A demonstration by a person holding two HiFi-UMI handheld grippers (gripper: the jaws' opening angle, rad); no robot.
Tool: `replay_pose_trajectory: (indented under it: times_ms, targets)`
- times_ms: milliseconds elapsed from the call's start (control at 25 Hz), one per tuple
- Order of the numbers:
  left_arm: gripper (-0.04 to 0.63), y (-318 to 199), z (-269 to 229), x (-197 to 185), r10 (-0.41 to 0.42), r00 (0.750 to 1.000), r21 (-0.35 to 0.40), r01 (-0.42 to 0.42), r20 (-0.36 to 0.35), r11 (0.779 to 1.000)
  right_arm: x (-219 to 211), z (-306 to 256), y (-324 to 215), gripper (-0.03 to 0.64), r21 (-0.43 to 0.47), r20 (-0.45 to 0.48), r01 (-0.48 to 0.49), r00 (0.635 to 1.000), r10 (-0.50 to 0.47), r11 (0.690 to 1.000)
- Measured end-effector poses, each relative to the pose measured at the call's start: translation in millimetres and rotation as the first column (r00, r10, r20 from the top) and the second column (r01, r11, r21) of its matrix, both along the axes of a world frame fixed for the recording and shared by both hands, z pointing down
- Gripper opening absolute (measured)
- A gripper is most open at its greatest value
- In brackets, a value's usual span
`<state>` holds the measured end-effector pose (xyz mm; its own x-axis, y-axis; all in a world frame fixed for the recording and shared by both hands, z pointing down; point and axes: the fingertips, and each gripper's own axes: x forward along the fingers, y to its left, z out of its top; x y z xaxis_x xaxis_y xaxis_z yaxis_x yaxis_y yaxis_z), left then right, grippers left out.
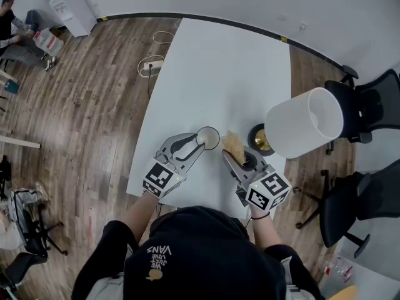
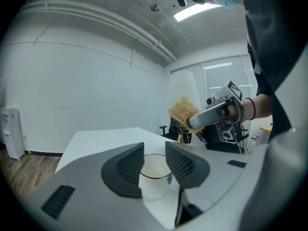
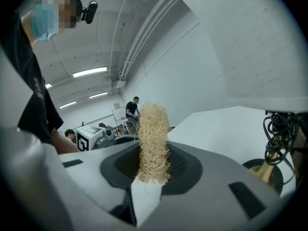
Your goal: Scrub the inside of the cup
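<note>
The cup (image 1: 208, 137) stands upright on the white worktop (image 1: 212, 67), a little below the centre of the head view, with its mouth up. The left claw (image 1: 200, 144) lies low beside it, and its jaws are only narrowly apart. In the left gripper view the rim of the cup looks wider than the gap, so I judge that the cup is just ahead of the tips and not yet gripped. Probably this claw is there to steady the cup.

The right claw (image 1: 232, 157), to the right of the cup, is closed on a scrubber (image 1: 234, 145) of pale fibres. The scrubber sticks out past the jaws, so its free end can go into the cup. It is near the rim but outside the cup.

The cup is clear glass and I see nothing in it. A lamp (image 1: 304, 122) stands at the right.
</note>
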<state>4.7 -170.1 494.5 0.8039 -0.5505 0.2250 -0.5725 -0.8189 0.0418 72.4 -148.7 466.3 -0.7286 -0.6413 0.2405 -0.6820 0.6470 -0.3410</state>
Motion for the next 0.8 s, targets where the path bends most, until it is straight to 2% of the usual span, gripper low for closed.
replay_pose_trajectory:
  times_ms: [80,200,320,480,800]
  targets:
    - [0.188,-0.7,4.8,1.6,0.004,1.000,-0.020,-0.004,-0.006,1.000,0.2,1.0,-0.3,0.094,0.001,-0.001,0.000,1.000,0.000,1.000]
    - [0.303,-1.7,10.4,5.5,0.013,1.000,-0.009,-0.013,-0.011,1.000,0.6,1.7,-0.1,0.094,0.000,0.000,-0.002,1.000,0.002,1.000]
    - [0.360,-2.2,20.0,9.8,0.041,0.999,0.003,-0.041,0.026,0.999,1.1,1.7,-0.4,0.094,-0.003,-0.002,-0.007,1.000,0.007,1.000]
    - [0.394,-6.5,39.0,15.2,0.073,0.995,-0.018,-0.072,0.070,0.997,3.1,4.3,-0.7,0.094,-0.003,-0.003,-0.008,1.000,0.008,1.000]
    - [0.400,-14.1,71.5,25.9,0.103,0.989,-0.072,-0.095,0.111,0.993,7.5,5.6,-1.5,0.094,-0.012,-0.010,-0.017,1.000,0.016,1.000]
